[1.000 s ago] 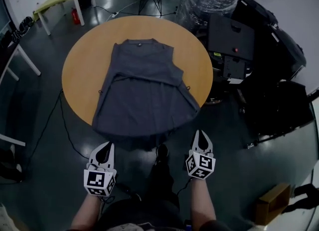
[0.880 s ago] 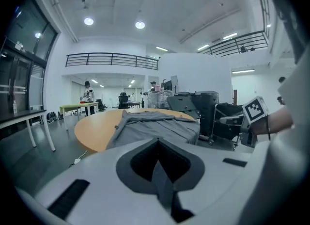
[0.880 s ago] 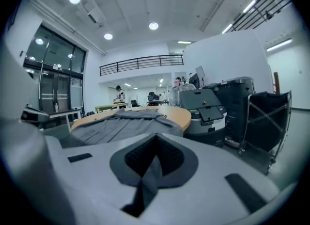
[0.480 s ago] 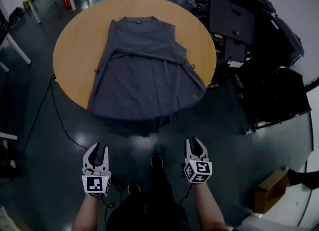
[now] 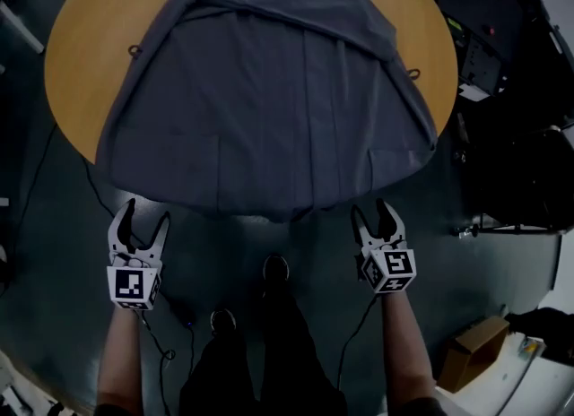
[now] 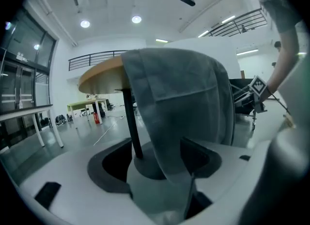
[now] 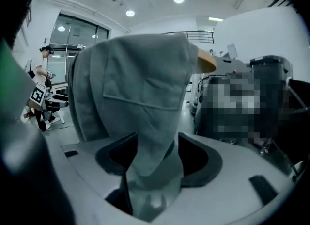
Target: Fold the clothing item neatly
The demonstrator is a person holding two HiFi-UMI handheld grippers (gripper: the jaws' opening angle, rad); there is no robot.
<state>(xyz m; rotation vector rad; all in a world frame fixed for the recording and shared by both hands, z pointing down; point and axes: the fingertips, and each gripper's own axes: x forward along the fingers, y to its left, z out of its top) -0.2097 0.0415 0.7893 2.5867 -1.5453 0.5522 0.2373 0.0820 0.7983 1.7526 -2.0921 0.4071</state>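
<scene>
The grey dress (image 5: 269, 91) lies flat on the round table (image 5: 76, 56). Its long way runs from 12 o'clock, where the neck is, down to 6 o'clock, where the hem (image 5: 269, 201) hangs over the table edge on my side.

I hold my left gripper (image 5: 143, 213) at about 7 o'clock from the table and my right gripper (image 5: 373, 211) at about 5 o'clock. Both are low, just under the hanging hem, and both point up at 12 o'clock toward the cloth.

The jaws of both have just been opening, and now they stand wide apart. In each gripper view a bit of the hanging hem shows in the gap between the jaws, but the pads are not pinching it (so I hold nothing yet).

Both grippers look about as near to the hem as each other, one toward each side of it. I think the next job is to pinch the hem on both sides and carry it toward 12 o'clock, along the dress's long way.
</scene>
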